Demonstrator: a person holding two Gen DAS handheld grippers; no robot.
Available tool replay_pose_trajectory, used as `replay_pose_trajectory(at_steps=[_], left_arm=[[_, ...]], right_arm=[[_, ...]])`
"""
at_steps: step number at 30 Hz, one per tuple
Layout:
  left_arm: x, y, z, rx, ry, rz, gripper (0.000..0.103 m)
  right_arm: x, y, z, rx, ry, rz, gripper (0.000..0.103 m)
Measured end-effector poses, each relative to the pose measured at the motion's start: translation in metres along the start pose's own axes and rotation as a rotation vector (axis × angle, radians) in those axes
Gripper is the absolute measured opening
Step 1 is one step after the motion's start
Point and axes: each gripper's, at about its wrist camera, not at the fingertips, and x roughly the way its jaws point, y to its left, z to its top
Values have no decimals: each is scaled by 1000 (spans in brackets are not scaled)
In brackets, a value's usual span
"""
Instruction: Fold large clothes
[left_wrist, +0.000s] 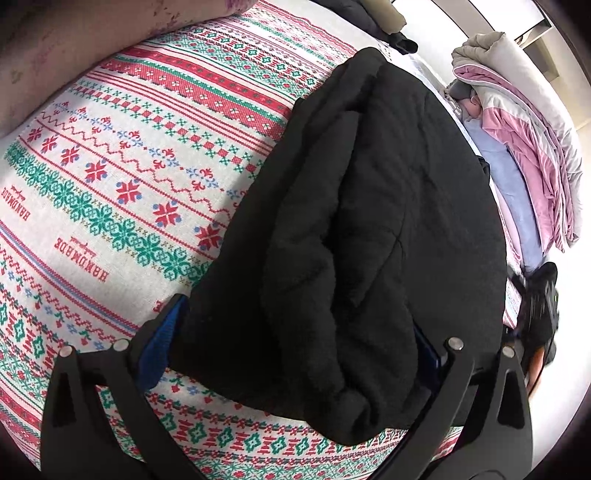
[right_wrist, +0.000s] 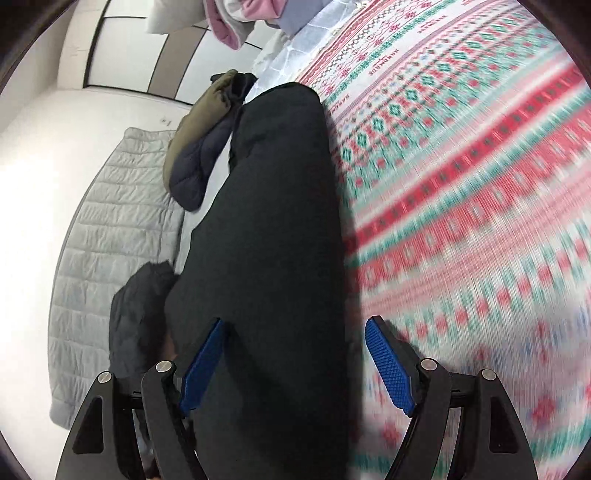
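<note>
A large black fleece garment (left_wrist: 369, 236) lies folded in a thick bundle on a bed with a red, green and white patterned cover (left_wrist: 122, 177). My left gripper (left_wrist: 295, 343) is wide open, and the near end of the bundle lies between its blue-padded fingers (left_wrist: 162, 343). In the right wrist view the same black garment (right_wrist: 273, 229) runs away along the bed edge. My right gripper (right_wrist: 295, 365) is open, with its blue pads (right_wrist: 388, 365) on either side of the garment's edge. This view is motion-blurred.
Pink and grey bedding (left_wrist: 524, 140) is piled at the far right of the bed over a lilac sheet (left_wrist: 513, 192). An olive and navy puffer jacket (right_wrist: 199, 147), a grey quilted blanket (right_wrist: 110, 236) and another dark garment (right_wrist: 140, 317) lie left of the black one.
</note>
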Motion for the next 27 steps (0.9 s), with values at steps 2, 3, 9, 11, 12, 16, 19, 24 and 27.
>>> replay_pose_trajectory(at_steps=[2, 3, 9, 11, 12, 16, 19, 24, 27], left_arm=[[1, -1, 1, -2, 3, 0, 103], [1, -2, 1, -3, 3, 1, 103], [1, -3, 2, -4, 7, 0, 103], [1, -2, 1, -5, 9, 1, 103], [1, -2, 1, -6, 9, 2, 103], [1, -3, 1, -4, 9, 3, 103], [1, -3, 1, -5, 9, 2, 103], [1, -3, 1, -3, 10, 4, 103], [1, -2, 1, -3, 9, 4, 103]], right_arm=[[10, 6, 19, -10, -10, -4, 80], [13, 8, 27, -19, -12, -11, 80], [46, 16, 54, -37, 30, -36, 81], [50, 18, 55, -45, 24, -32, 84], [52, 19, 54, -51, 20, -34, 84], [54, 20, 50, -89, 6, -40, 84], [61, 26, 52, -84, 10, -36, 84], [64, 29, 50, -103, -6, -56, 83], [65, 31, 48, -120, -15, -72, 81]])
